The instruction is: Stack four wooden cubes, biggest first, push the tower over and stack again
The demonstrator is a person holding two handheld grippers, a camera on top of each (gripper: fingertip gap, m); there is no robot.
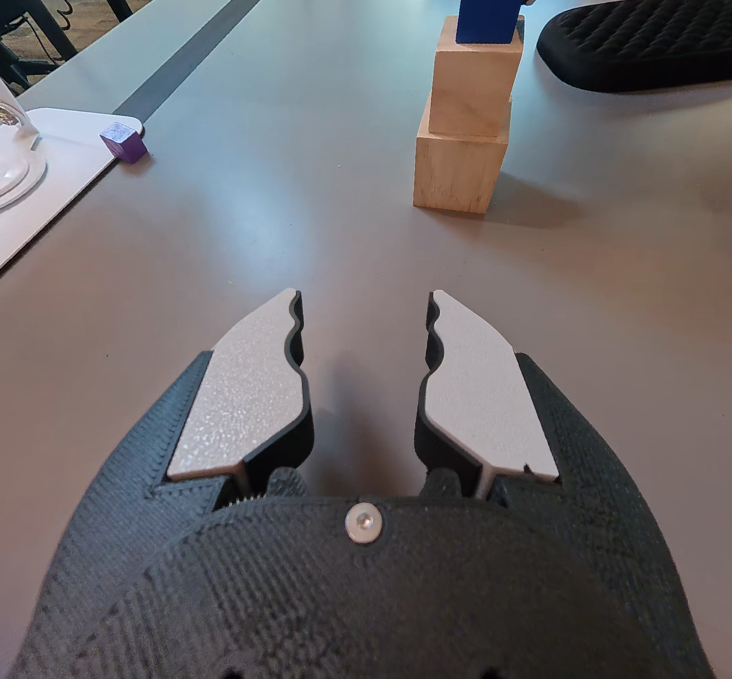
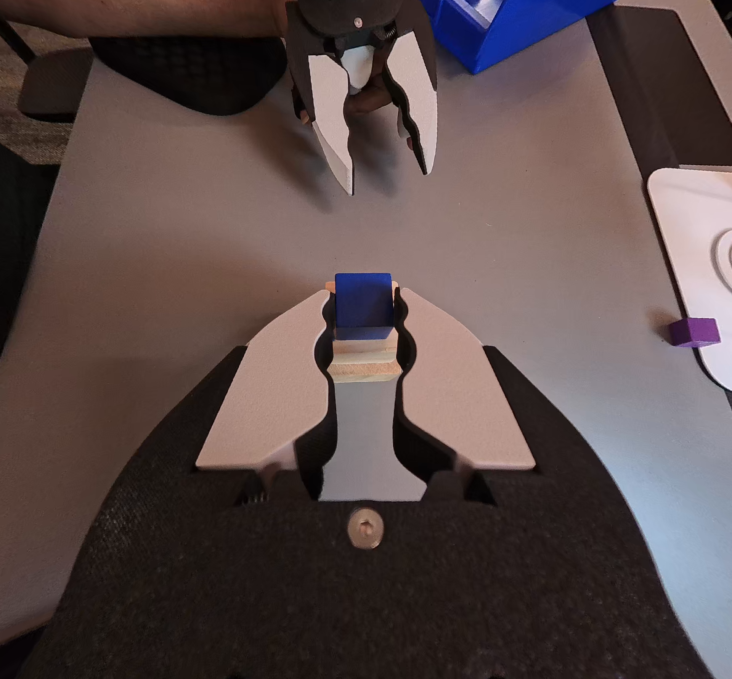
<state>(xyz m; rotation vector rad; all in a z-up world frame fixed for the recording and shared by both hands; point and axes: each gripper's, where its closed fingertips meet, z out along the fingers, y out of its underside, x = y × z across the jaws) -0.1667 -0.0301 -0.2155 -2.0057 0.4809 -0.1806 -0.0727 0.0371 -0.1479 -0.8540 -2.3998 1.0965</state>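
Blue cube [image 2: 362, 305], clamped by right gripper [image 2: 362, 303], seats third on the wooden tower [image 1: 467, 133]; left gripper [image 1: 364, 303] waits open, empty.

- Soft, even indoor light falls from above; both views are bright enough and sharp across the middle.
- A pale bluish sheen glares off the grey table [image 1: 253, 224].
- The cube tower [image 1: 463, 125] throws a faint, soft-edged shadow to its right.
- Wide-angle distortion bends the table edges and stretches things near the frame borders.
- The near gripper body at the bottom is slightly soft.
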